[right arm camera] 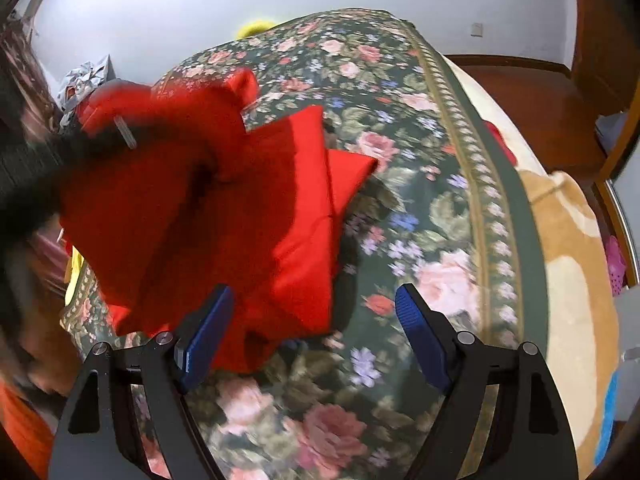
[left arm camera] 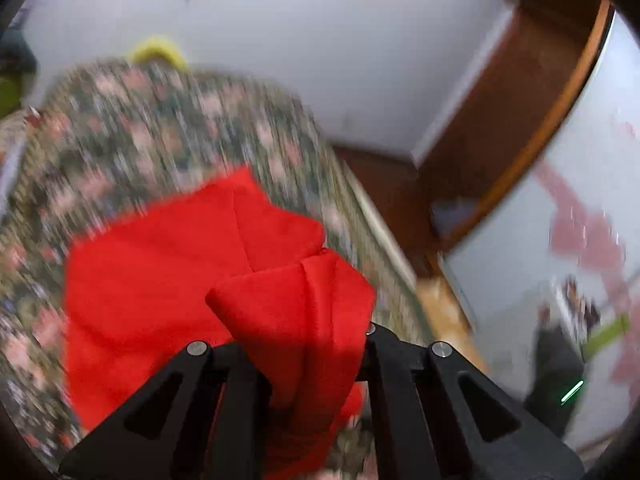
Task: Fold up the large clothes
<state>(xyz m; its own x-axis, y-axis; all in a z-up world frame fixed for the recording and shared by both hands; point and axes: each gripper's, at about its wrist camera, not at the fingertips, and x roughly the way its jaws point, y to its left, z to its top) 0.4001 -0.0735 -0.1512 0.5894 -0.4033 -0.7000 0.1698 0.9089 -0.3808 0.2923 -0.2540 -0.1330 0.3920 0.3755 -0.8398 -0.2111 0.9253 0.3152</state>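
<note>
A: Red garment (left arm camera: 296,320) is bunching between the left hand-held gripper's (left arm camera: 304,344) clamped jaws, with the rest trailing onto the floral bedspread (left arm camera: 160,128).

B: And the right hand-held gripper (right arm camera: 316,320)?

A: It is gaping wide over the bedspread, holding nothing, the garment lying just beside its left finger (right arm camera: 208,328).

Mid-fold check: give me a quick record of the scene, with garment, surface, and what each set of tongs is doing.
garment: bright red cloth garment, partly folded, bunched, one part lifted
surface: bed with dark green floral bedspread
left tongs: shut on a fold of the red garment, holding it above the bedspread
right tongs: open, blue pads apart, nothing between them, over the bedspread beside the garment's lower edge
beside bed: tan blanket along the right edge
image quality: left wrist view motion-blurred
</note>
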